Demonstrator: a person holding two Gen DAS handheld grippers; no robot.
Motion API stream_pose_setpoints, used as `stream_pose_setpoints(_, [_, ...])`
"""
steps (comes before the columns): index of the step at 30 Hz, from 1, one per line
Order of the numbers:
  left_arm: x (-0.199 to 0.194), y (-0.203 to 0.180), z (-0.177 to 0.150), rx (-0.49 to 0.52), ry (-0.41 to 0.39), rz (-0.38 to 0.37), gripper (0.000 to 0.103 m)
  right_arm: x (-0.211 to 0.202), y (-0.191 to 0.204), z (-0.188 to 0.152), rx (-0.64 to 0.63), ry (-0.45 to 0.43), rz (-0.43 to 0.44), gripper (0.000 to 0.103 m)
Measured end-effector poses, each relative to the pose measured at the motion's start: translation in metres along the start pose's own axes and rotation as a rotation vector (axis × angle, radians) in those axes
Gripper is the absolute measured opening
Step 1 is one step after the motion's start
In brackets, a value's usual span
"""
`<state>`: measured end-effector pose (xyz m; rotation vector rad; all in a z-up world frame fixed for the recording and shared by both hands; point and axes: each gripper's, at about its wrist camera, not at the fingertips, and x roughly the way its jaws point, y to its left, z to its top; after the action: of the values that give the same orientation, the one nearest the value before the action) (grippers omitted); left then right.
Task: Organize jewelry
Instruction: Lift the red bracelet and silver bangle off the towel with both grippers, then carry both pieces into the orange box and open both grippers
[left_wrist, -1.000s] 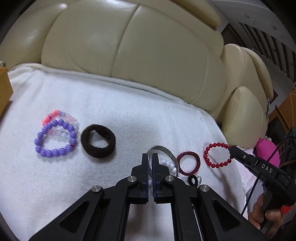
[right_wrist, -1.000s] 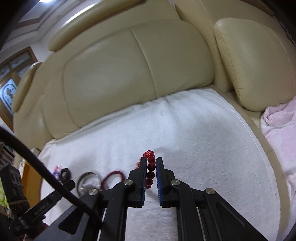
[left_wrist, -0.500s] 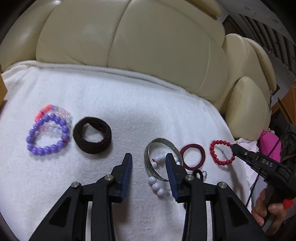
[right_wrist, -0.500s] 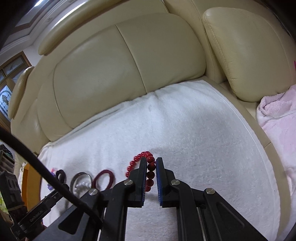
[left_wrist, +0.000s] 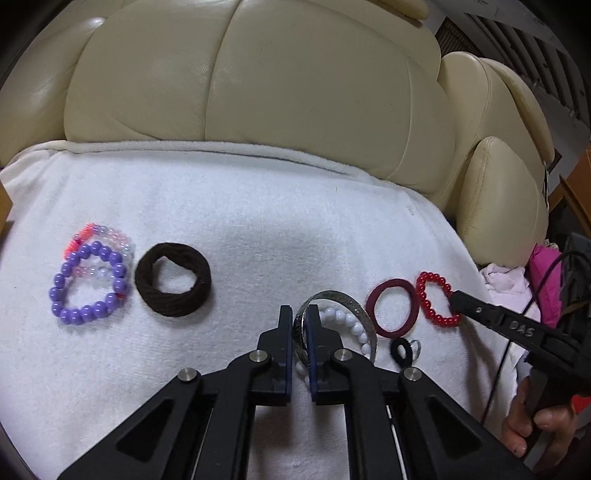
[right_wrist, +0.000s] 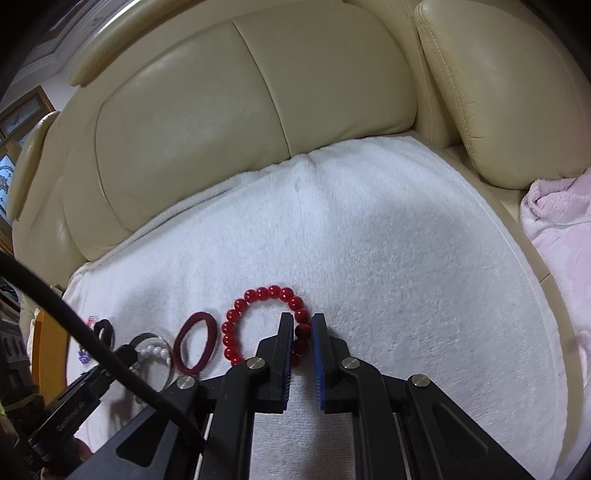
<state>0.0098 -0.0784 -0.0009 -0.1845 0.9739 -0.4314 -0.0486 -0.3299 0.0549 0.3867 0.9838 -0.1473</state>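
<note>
Evidently the pieces were being laid in a row on the white towel (left_wrist: 229, 206) that covered the sofa (left_wrist: 295, 74) seat, each ring flat and apart from its neighbours so they could be told apart and picked singly.

The left gripper (left_wrist: 298, 314) had its jaws nearly together around the near rim of the silver bangle (left_wrist: 345, 301), one jaw outside the band and one inside it, which looked like the only way to pinch a thin hoop lying flat. A white bead bracelet (left_wrist: 349, 323) lay inside the bangle, just right of the jaws, so lifting the bangle would probably separate the two. Well left of these jaws sat the brown hair tie (left_wrist: 172, 283), and beyond it the purple bracelet (left_wrist: 88, 282) overlapping a pink one (left_wrist: 99, 232). To the right lay the maroon band (left_wrist: 392, 308), with a small black ring (left_wrist: 402, 350) near it.

The right gripper (right_wrist: 303, 328) held its jaws a little apart with the near beads of the red bracelet (right_wrist: 266, 321) between them; I could not tell whether the pads touched the beads, so it read as a loosened or not-yet-tightened grip. The bracelet rested flat on the towel, touching or just beside the maroon band at the row's right end, with bare towel right of the jaws. A pink cloth (right_wrist: 554, 210) lay far right, off the towel.
</note>
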Motion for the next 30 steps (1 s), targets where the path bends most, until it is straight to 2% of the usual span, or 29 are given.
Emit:
stream_pose_setpoints(4, [-0.022, 0.000, 0.005, 0.014, -0.056, -0.030, 0.007, 0.004, 0.010, 0.002, -0.032, -0.014, -0.017, 0.014])
stream_pose_setpoints(7, [-0.036, 0.002, 0.006, 0.026, -0.085, -0.053, 0.007, 0.003, 0.019, 0.005, -0.033, -0.027, -0.012, 0.011])
stream_pose_setpoints(12, [-0.058, 0.008, 0.000, 0.043, -0.116, -0.059, 0.007, -0.020, 0.041, 0.007, -0.073, -0.112, 0.019, 0.011])
stream_pose_setpoints(21, [-0.112, 0.032, -0.013, 0.051, -0.193, -0.038, 0.007, -0.066, 0.066, 0.001, -0.105, -0.228, 0.136, 0.011])
stream_pose_setpoints(30, [-0.168, 0.080, -0.030, 0.003, -0.244, -0.006, 0.007, -0.092, 0.097, -0.015, -0.114, -0.243, 0.333, 0.011])
